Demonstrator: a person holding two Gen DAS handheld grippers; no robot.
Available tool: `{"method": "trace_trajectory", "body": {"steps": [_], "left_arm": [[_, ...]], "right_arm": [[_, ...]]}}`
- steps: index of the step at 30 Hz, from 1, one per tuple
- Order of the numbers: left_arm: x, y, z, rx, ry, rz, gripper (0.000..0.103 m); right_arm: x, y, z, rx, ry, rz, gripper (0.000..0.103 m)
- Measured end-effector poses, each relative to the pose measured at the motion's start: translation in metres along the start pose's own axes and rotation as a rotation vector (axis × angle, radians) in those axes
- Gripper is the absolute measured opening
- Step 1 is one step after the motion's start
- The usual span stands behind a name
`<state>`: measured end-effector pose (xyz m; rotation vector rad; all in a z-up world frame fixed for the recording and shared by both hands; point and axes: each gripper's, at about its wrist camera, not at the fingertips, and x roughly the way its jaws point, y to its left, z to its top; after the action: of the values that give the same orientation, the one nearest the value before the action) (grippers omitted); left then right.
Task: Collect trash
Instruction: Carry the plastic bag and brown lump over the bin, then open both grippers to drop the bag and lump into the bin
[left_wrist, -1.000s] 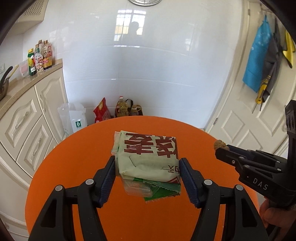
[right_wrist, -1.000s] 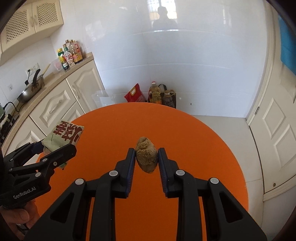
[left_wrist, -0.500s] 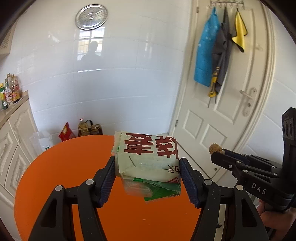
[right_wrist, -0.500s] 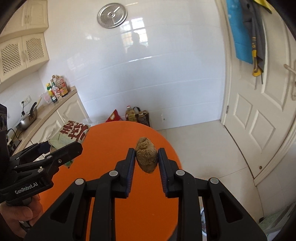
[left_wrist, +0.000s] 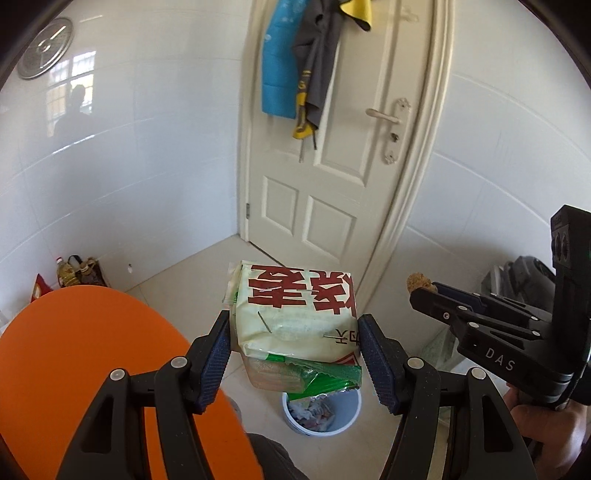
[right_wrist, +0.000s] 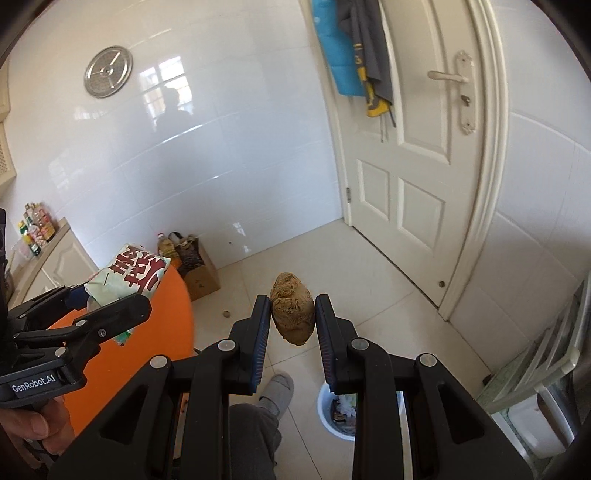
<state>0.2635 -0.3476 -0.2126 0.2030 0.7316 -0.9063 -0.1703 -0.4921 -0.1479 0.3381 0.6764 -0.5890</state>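
Observation:
My left gripper is shut on a pale food packet with big red characters and a green wrapper end hanging below. In the right wrist view the same packet shows at the left in the left gripper. My right gripper is shut on a brown crumpled lump; that lump peeks over the right gripper in the left wrist view. A white bin with trash inside stands on the floor below the packet. The same bin sits under the right gripper's right finger.
The round orange table lies to the left. A white door with hung clothes stands ahead. A person's grey trouser leg and slipper are on the tiled floor. A cardboard box and bottles sit by the wall; a rack stands at the right.
Both grippers have swung right, off the orange table and out over the floor, each still holding its item. The door and the white bin have come into view.

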Motion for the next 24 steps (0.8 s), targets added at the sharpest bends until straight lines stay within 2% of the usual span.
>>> {"method": "trace_trajectory", "body": {"steps": [3,8,14,21,22,24], "left_arm": [[0.025,-0.012,-0.008,0.026,0.071,-0.045,0.062],[0.073,-0.01,-0.02,0.002,0.227,-0.114,0.062],[0.132,-0.011,-0.031,-0.017,0.4,-0.138,0.062],[0.197,0.001,-0.035,-0.065,0.561,-0.157,0.063],[0.208,0.001,-0.028,-0.063,0.58,-0.145,0.063],[0.228,-0.002,-0.02,-0.044,0.617,-0.131,0.065]], "right_arm": [[0.015,-0.032,-0.009,0.045,0.038,-0.039,0.025],[0.056,-0.083,-0.034,0.133,0.137,-0.082,0.025],[0.109,-0.128,-0.062,0.233,0.247,-0.076,0.025],[0.159,-0.158,-0.086,0.329,0.345,-0.067,0.027],[0.163,-0.161,-0.088,0.343,0.351,-0.068,0.03],[0.169,-0.17,-0.094,0.371,0.364,-0.076,0.049]]}}
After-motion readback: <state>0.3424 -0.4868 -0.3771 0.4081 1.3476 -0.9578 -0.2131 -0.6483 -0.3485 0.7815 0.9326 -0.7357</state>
